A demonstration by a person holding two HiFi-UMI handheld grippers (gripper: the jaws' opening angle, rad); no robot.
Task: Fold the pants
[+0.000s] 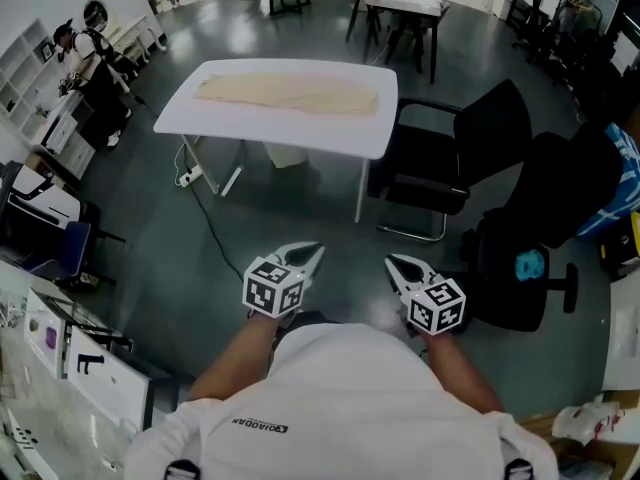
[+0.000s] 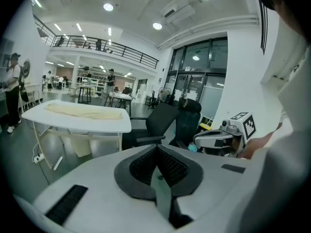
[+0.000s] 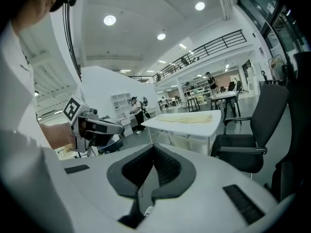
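The left gripper [image 1: 308, 255] and the right gripper [image 1: 395, 264] are both clenched, each with its jaws pressed together and nothing between them. The pants [image 1: 290, 93] lie spread flat on the white table [image 1: 300, 140], well apart from the fingers, far ahead of both tips.

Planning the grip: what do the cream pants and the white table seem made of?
Cream pants: probably soft cloth, matte, lying limp with creases. White table: smooth top with faint sheen, perhaps laminate or plastic; thin legs look like painted metal.
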